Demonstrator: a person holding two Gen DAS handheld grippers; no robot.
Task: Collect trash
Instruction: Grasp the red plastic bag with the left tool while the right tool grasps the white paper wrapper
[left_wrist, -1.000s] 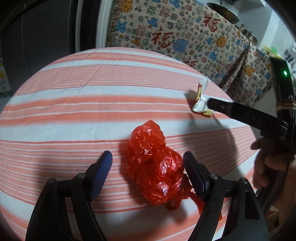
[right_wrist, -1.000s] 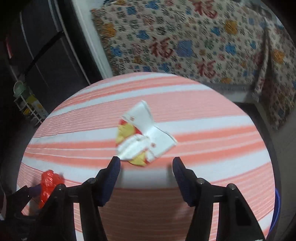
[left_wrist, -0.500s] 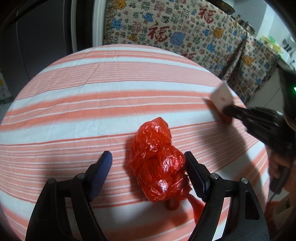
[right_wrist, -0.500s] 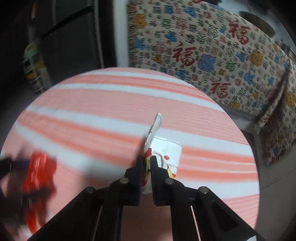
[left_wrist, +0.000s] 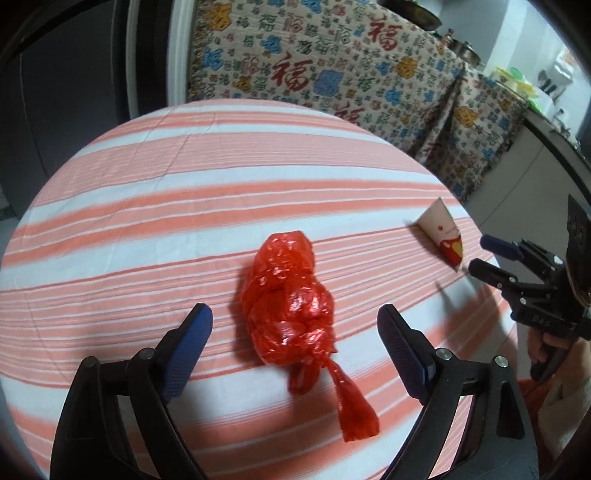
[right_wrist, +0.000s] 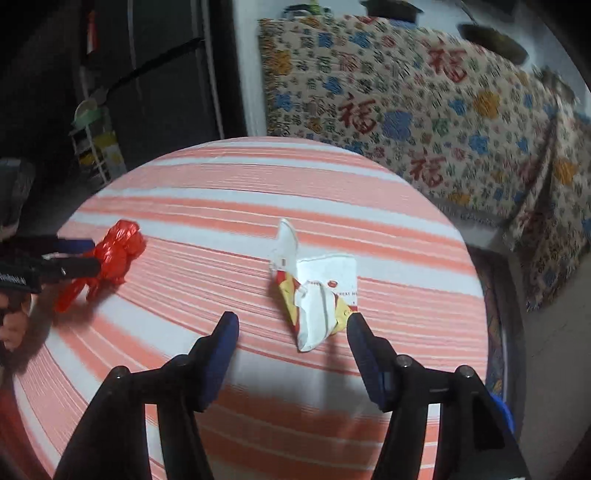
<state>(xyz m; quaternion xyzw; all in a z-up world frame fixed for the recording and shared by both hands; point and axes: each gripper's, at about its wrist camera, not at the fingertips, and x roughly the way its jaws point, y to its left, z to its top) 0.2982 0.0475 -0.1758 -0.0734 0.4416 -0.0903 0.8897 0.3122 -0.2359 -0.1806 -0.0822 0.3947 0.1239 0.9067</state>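
- red plastic bag (left_wrist: 290, 299): thin glossy film, crumpled into a knotted lump with a twisted tail trailing toward the camera; lies on the table, between the blue pads of the left gripper (left_wrist: 293, 328), touching neither.
- left gripper: black arms, ribbed blue pads; jaws have just been opening and stand wide apart, released, the bag between them but not gripped.
- paper wrapper (right_wrist: 314, 291): stiff white paper printed red and yellow, creased and torn, one flap standing up; lies on the cloth near the table's right edge, its lower corner close to the right pad of the right gripper (right_wrist: 291, 328); whether it touches is unclear.
- right gripper: same make; jaws have just been opening, now released; half a second ago they were clamped shut on the wrapper, which now rests free on the table.
- table (left_wrist: 147, 206): round, covered in a matte cloth with salmon and white stripes.
- patterned cloth (right_wrist: 424, 96): beige drape with red characters and blue and yellow flowers, behind the table.
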